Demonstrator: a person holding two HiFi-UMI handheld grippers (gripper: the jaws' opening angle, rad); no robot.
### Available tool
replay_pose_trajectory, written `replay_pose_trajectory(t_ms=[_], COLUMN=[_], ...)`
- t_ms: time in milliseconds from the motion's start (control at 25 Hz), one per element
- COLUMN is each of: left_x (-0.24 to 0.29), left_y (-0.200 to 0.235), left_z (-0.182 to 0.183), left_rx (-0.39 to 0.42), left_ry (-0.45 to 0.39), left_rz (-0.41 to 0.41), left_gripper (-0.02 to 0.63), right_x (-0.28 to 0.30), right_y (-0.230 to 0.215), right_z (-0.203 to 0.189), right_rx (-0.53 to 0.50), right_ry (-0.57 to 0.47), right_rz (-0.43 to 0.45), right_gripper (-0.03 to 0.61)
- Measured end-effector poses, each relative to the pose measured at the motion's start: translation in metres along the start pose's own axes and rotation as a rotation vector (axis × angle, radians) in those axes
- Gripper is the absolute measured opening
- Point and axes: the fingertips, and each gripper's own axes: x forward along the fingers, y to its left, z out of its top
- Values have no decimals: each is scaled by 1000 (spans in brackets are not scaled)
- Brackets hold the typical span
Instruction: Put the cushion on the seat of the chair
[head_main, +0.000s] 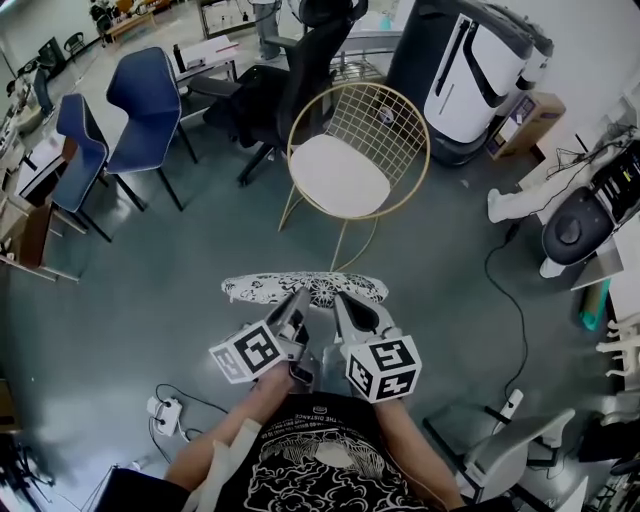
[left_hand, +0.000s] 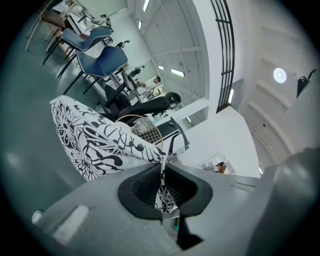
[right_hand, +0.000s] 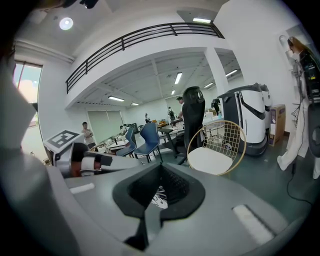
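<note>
**A:** Where's the flat round cushion with the black-and-white floral print (head_main: 305, 288)?

**B:** It's in the air above the grey-green floor (head_main: 150, 300), held about level by its near edge. It hangs in front of the gold wire chair with the white padded seat (head_main: 338, 176) and touches no part of it.

**A:** And the left gripper (left_hand: 162, 176)?

**B:** Its dark pads are clamped on the cushion's edge. In its own view the printed fabric runs straight between them.

**A:** The right gripper (right_hand: 160, 189)?

**B:** It sits just beside the left one, jaws nearly together on a scrap of the same print. Only a little fabric shows there, so I'd say pinched, not loose.

**A:** What's behind the chair?

**B:** A black office chair (head_main: 285, 75), with blue plastic chairs (head_main: 150, 95) further left.
</note>
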Motion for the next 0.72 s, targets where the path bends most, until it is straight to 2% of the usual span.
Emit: replay_pose_trajectory(t_ms=[200,560,720], left_x=[29,91,118], left_y=[4,15,13], left_z=[10,22,30], left_rx=[5,-6,13], left_ry=[-12,-24,-30], left_rz=[19,107,132], left_gripper=[21,21,21], right_x=[23,58,69], right_y=[-24,-85,-110], right_z=[8,32,43], right_rx=[13,58,77], right_ry=[9,38,37], right_rz=[27,69,87], right_gripper=[-2,-2,-2])
